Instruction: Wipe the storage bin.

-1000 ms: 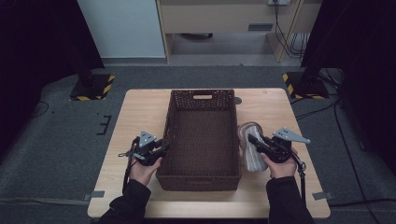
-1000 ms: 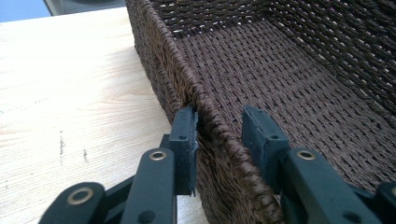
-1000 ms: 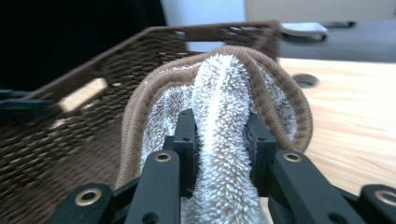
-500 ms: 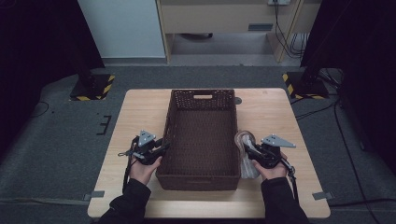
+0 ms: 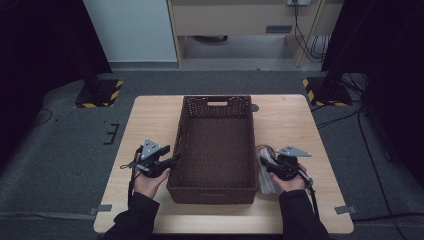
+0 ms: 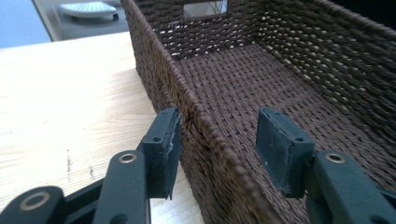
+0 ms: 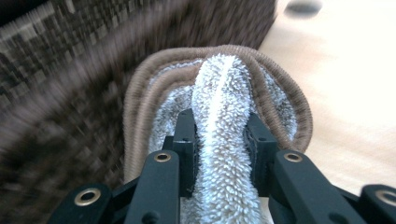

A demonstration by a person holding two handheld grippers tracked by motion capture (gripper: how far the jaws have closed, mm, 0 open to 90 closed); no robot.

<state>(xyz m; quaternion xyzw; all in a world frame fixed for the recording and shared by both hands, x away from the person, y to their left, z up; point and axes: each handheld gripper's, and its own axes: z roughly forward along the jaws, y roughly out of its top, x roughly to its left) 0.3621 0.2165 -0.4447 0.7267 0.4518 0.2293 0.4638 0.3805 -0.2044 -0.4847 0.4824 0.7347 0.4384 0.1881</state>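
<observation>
Just right of the empty dark brown woven rectangular basket (image 5: 216, 145), its long axis running away from the person, the right gripper (image 7: 219, 140) pinches the fluffy grey brown-trimmed towel (image 7: 219, 121), while the left gripper's (image 6: 217, 135) just-widened jaws straddle the basket's left wall.

A light wooden table (image 5: 150, 120) carries a brown woven basket (image 5: 216, 177) with a folded fluffy towel (image 5: 266, 181) just beside it.

A light wooden table (image 5: 150, 117) stands on grey carpet (image 5: 60, 150), with a pale blue panel (image 5: 130, 30), a beige cabinet (image 5: 230, 20) and two black-and-yellow-striped stand bases (image 5: 97, 94) behind it.
</observation>
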